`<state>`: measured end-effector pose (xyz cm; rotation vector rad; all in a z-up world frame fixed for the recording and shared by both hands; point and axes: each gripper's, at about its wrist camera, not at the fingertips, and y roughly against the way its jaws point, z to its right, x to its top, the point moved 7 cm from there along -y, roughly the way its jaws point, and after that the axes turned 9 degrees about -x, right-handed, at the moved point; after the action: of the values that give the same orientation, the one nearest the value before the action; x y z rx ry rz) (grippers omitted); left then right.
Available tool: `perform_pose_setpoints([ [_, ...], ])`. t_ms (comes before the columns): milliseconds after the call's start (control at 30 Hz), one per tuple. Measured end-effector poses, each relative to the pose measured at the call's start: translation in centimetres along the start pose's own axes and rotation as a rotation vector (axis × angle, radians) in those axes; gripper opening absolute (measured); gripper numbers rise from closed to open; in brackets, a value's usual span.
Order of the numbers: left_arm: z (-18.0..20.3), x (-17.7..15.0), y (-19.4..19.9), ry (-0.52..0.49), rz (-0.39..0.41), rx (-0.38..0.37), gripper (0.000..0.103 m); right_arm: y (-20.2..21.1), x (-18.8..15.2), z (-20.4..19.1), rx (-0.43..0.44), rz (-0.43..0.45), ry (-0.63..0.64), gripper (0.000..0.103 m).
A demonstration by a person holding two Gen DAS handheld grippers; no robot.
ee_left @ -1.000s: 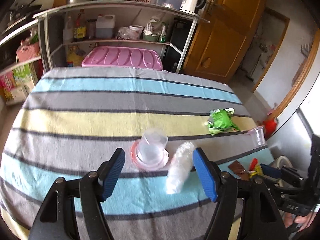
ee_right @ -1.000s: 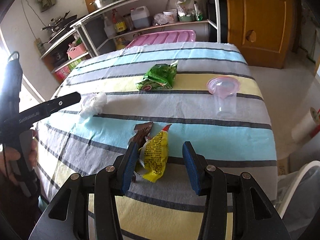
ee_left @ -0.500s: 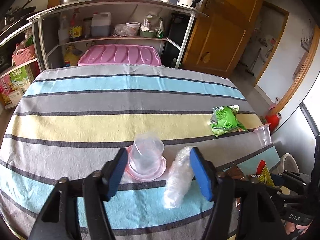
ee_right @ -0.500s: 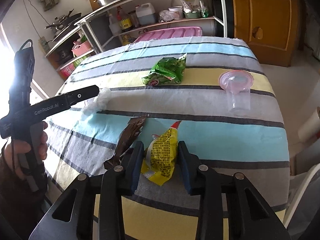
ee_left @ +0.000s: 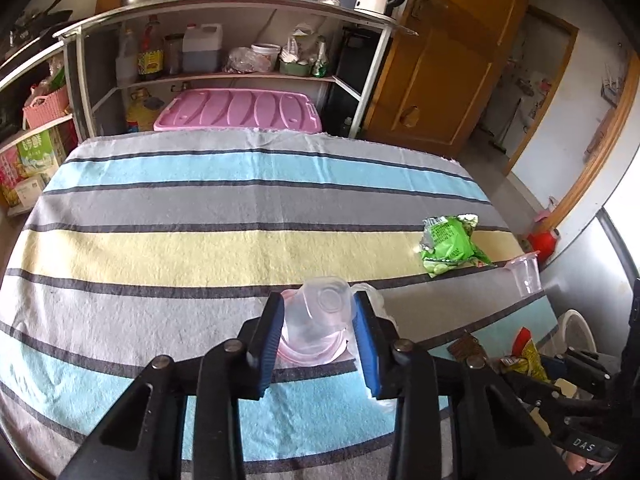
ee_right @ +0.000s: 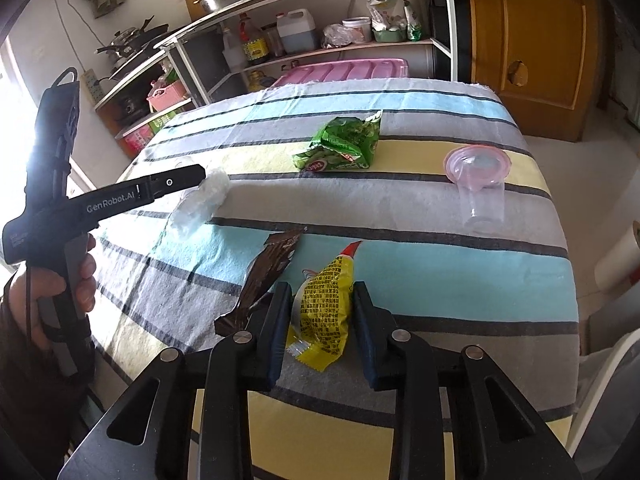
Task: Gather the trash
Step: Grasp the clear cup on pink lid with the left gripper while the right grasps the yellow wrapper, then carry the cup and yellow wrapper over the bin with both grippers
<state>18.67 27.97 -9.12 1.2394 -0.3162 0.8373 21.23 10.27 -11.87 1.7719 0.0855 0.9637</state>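
Note:
My left gripper (ee_left: 318, 301) is closing its jaws, and its blue pads press both sides of a clear plastic cup with a pink rim (ee_left: 316, 320), which is tipped over. A crumpled clear plastic bag (ee_left: 376, 296) lies just outside the right finger. My right gripper (ee_right: 321, 290) is closing too, its pads touching both edges of a yellow snack wrapper (ee_right: 326, 308). A brown wrapper (ee_right: 268, 272) lies just left of it. Farther off are a green snack bag (ee_right: 344, 146) and a second clear cup (ee_right: 480, 184), which lies on its side.
Everything lies on a table under a striped cloth (ee_left: 200, 240). The second cup (ee_left: 524, 274) rests close to the table's right edge. Behind the table are a metal shelf rack (ee_left: 224, 76) with bottles, a pink lid (ee_left: 240, 112) and a wooden door (ee_left: 440, 80).
My left gripper moved forward around the cup and its jaws narrowed onto it, tipping it. The right jaws narrowed from wide apart to touching the yellow wrapper.

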Motion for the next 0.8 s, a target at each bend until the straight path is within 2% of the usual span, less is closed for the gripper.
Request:
perform_pose_setpoints([
  [200,-0.3,0.0,0.1,-0.002,0.009,0.011,0.030,0.0,-0.1,0.0,0.003,0.002,-0.003,0.031],
  [533,-0.2,-0.1,1.3,0.003,0.030,0.008,0.030,0.7,-0.2,0.2,-0.002,0.028,-0.014,0.031],
  [800,2.3,-0.2,4.3,-0.042,0.075,-0.020,0.030,3.2,-0.4,0.8,-0.034,0.087,-0.027,0.031],
])
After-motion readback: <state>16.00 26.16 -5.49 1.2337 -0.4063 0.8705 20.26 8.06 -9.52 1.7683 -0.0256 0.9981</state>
